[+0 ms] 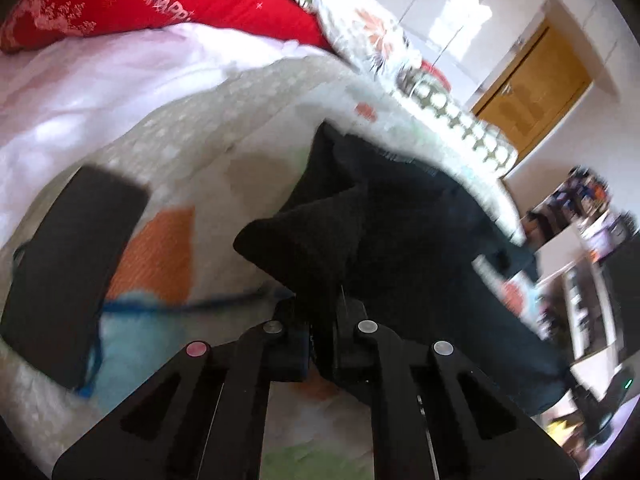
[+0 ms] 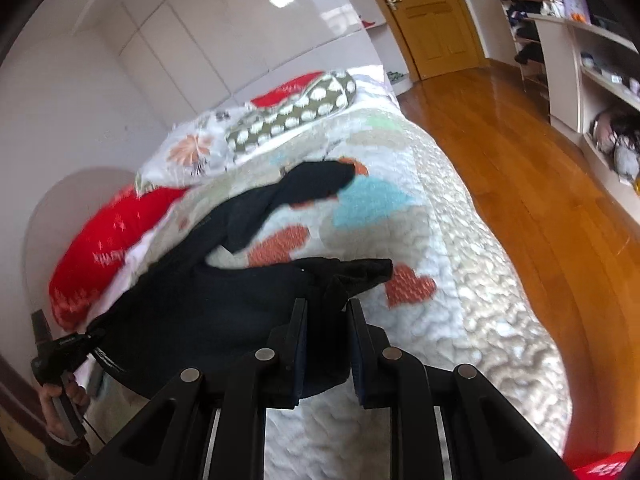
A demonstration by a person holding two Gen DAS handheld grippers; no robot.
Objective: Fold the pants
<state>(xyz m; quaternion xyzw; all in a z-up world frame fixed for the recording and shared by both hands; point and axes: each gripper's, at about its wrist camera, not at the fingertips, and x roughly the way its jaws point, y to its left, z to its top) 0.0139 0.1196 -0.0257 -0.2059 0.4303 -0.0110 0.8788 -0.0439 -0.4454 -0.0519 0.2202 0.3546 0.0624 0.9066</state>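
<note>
The dark pants (image 2: 224,292) hang over the bed, lifted up off the quilt (image 2: 460,280), and both grippers hold them. In the right wrist view, the right gripper (image 2: 327,344) has its 2 fingers closed on a bunched bit of the pants, with a small tip of cloth sticking out past them toward a red heart on the quilt. This view also shows 1 leg of the pants trailing away across the quilt toward the pillows, which the other view does not show. Far at the left edge the left gripper (image 2: 60,354) can be seen in the person's hand (image 2: 56,408), with the pants reaching to it. In the left wrist view, the left gripper (image 1: 322,332) is pinched tight on a fold of the pants, and the cloth rises in a peak just in front of the fingers and hides part of the quilt. Only this view shows a flat black thing (image 1: 68,276) with a blue cord (image 1: 168,306) lying on the quilt to the left. A red pillow (image 1: 140,0) and a flowery pillow (image 1: 360,28) sit at the head of the bed. The right wrist view shows a wooden floor (image 2: 540,184), a wooden door (image 2: 432,16) and shelves (image 2: 592,80) beside the bed.
</note>
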